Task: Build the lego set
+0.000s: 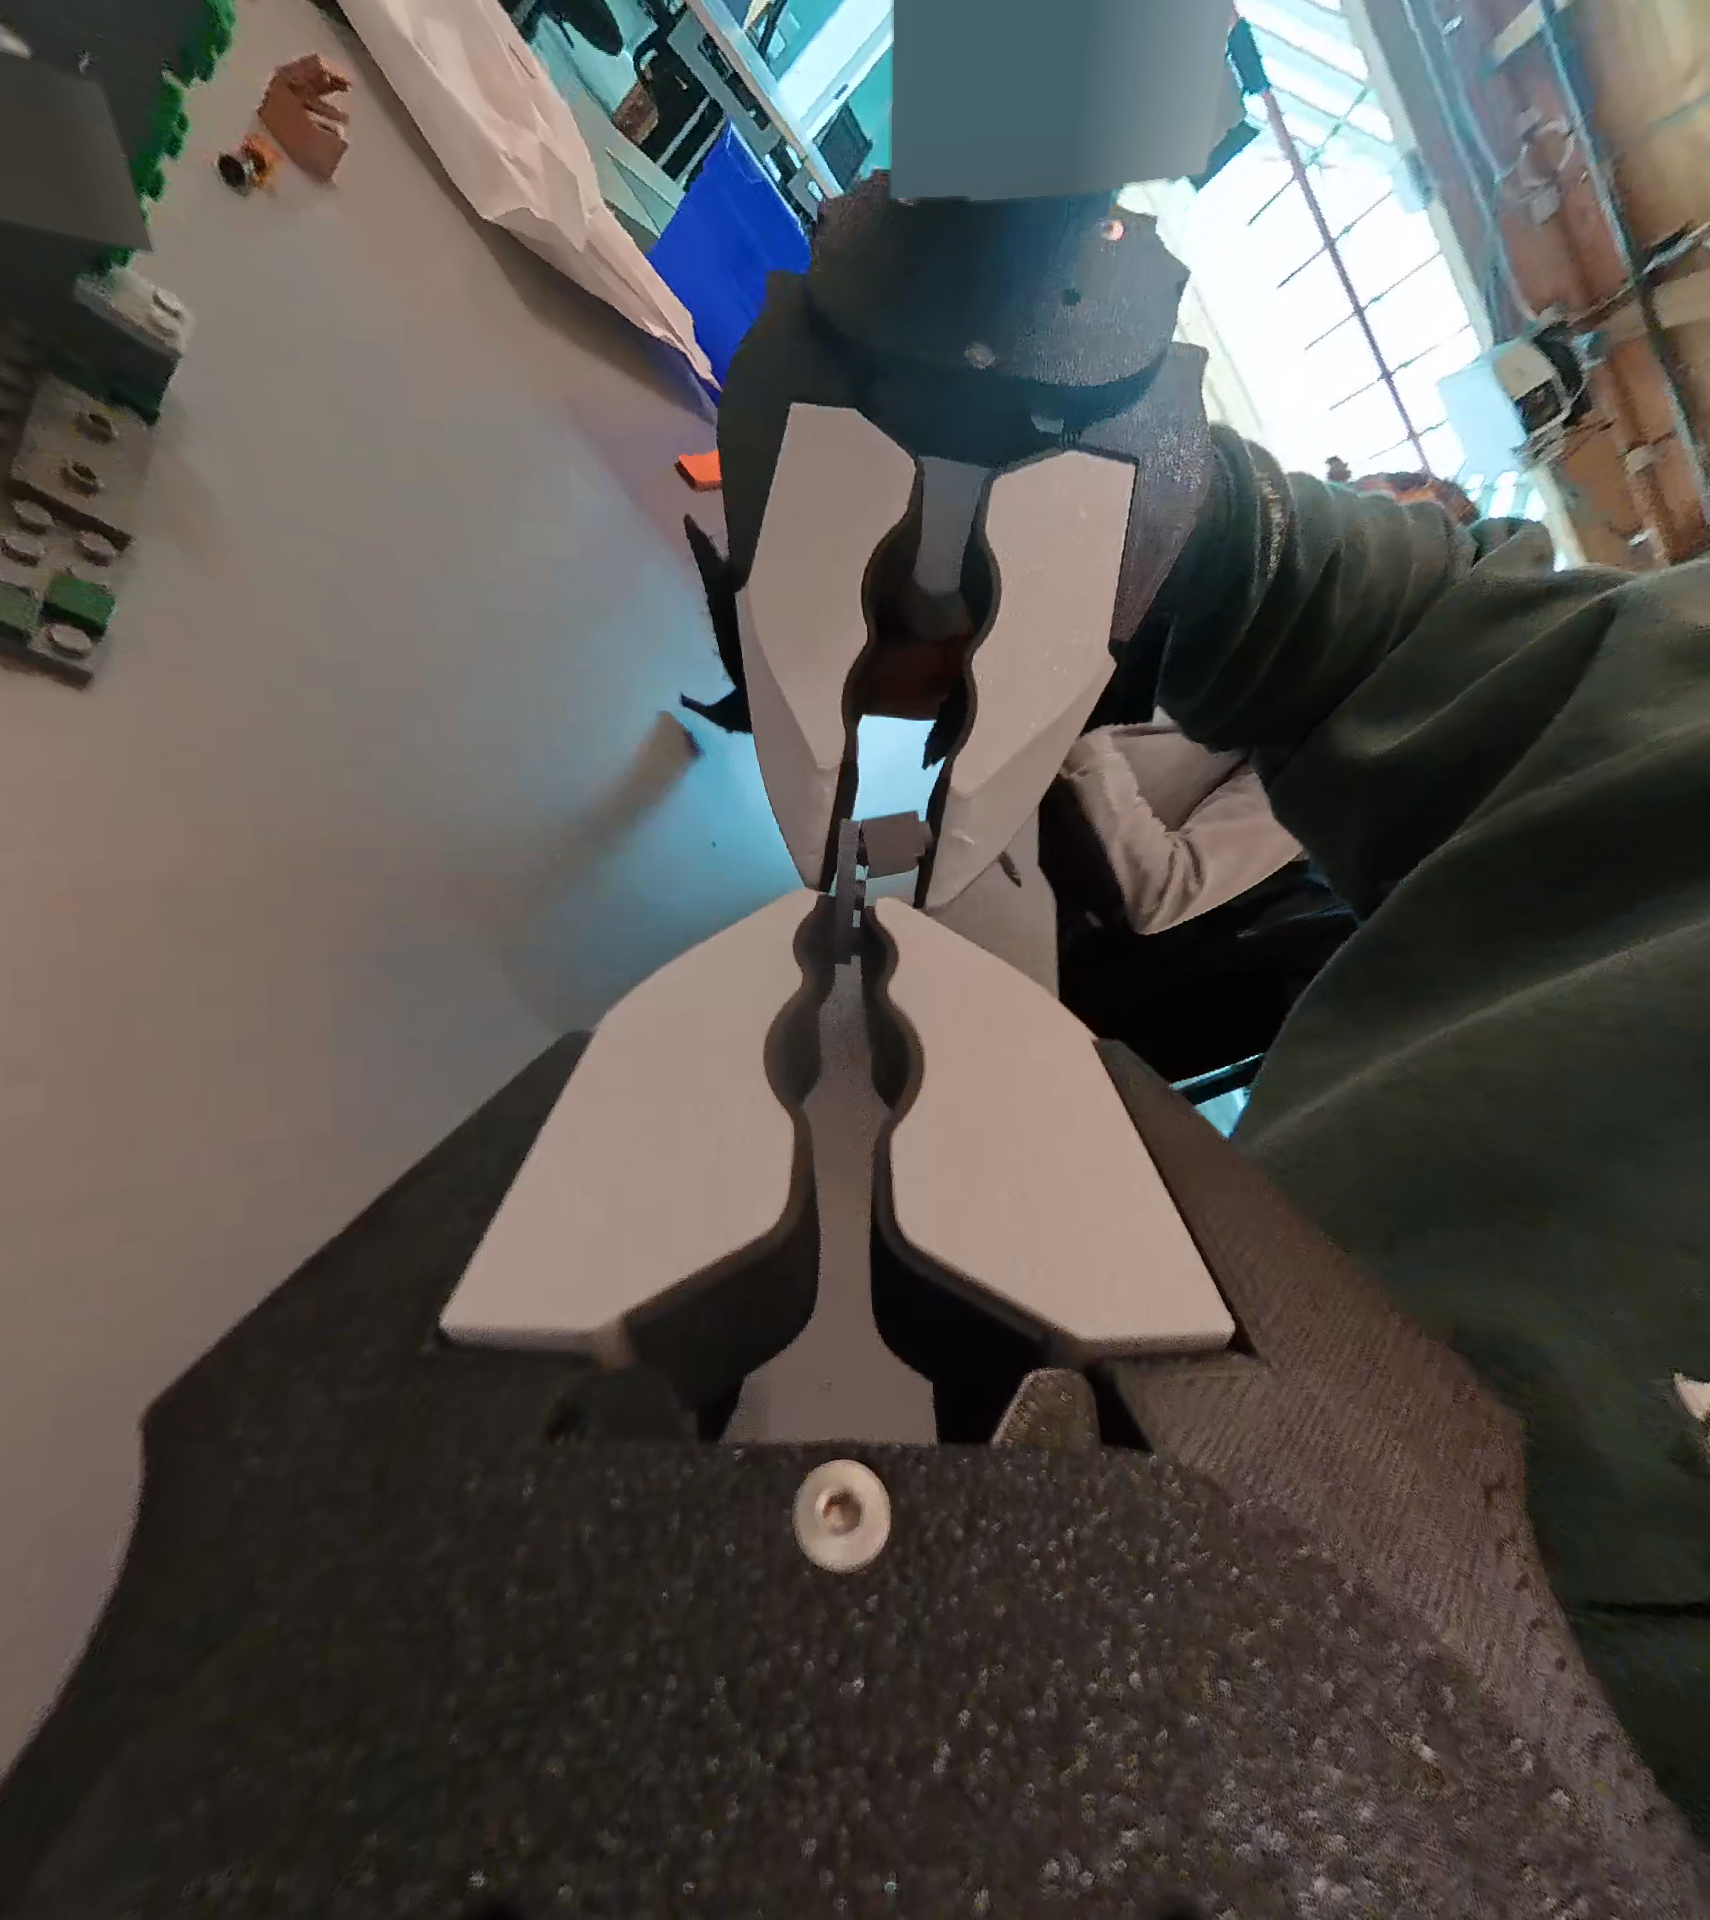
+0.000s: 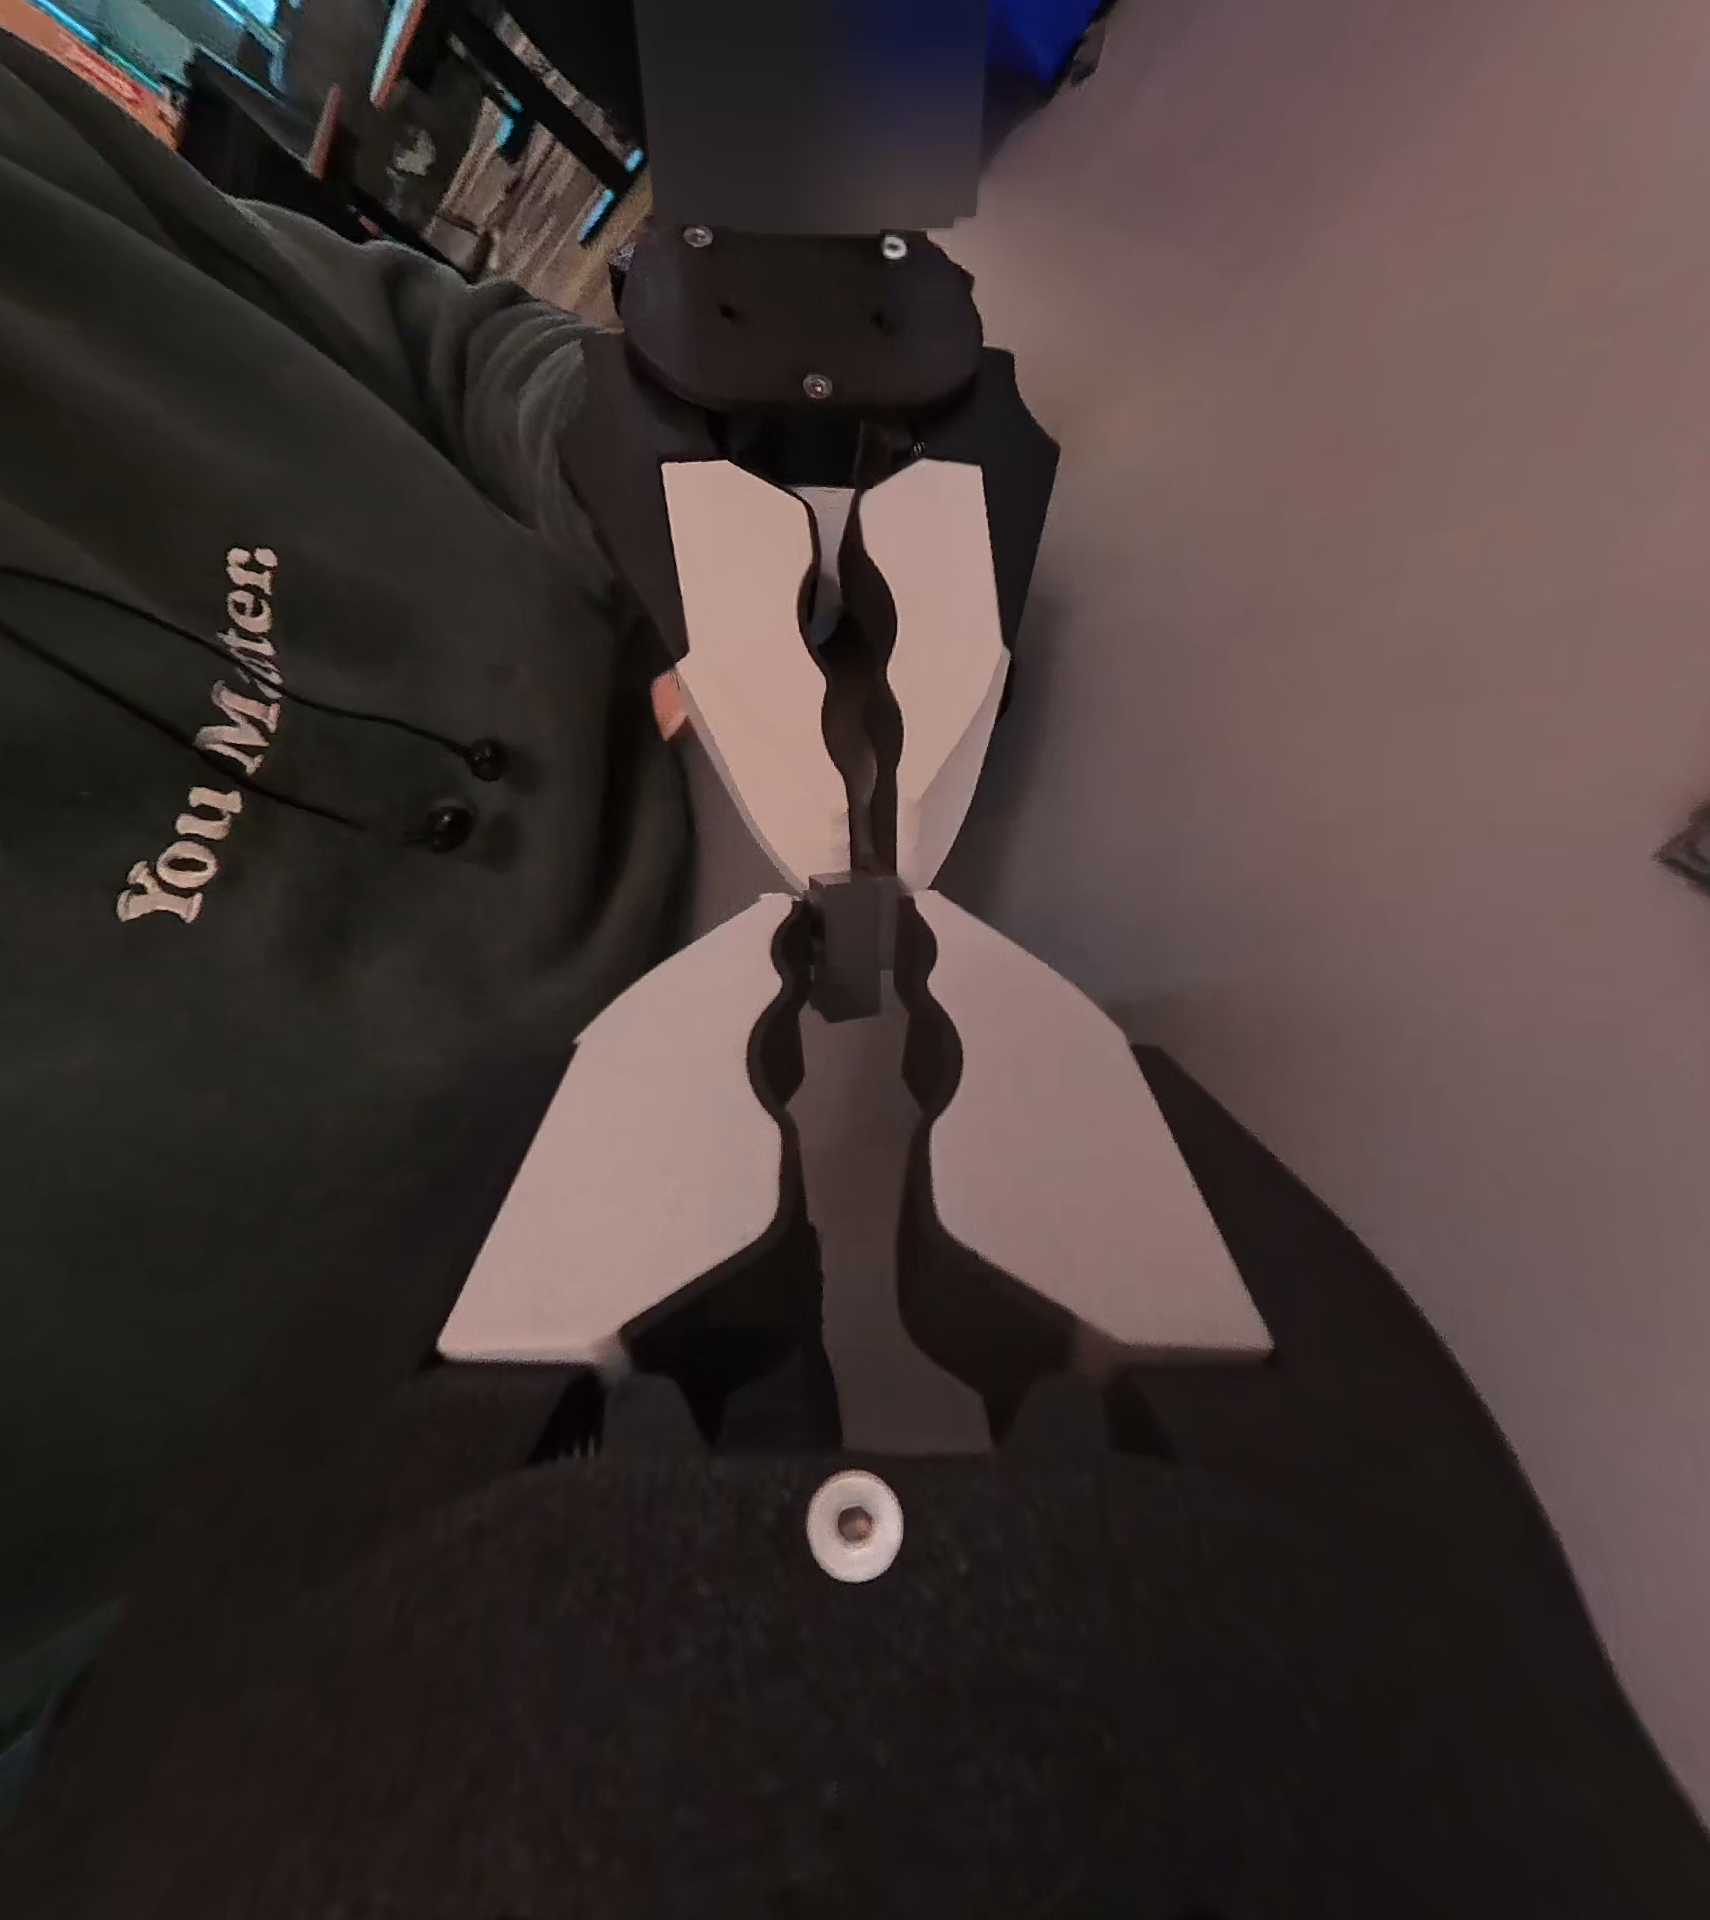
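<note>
Two grippers are held tip to tip above the table (image 1: pixel 363 831). One thin plate (image 1: pixel 849 883) is clamped by the left gripper (image 1: pixel 843 920); one grey brick (image 2: pixel 851 956) is clamped by the right gripper (image 2: pixel 853 935), touching the plate.

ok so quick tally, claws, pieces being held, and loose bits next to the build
claws: 2, left claw and right claw
held grey pieces: 2, thin plate and brick
loose bits near the build: 2, brown piece and small round piece
total: 6
</note>
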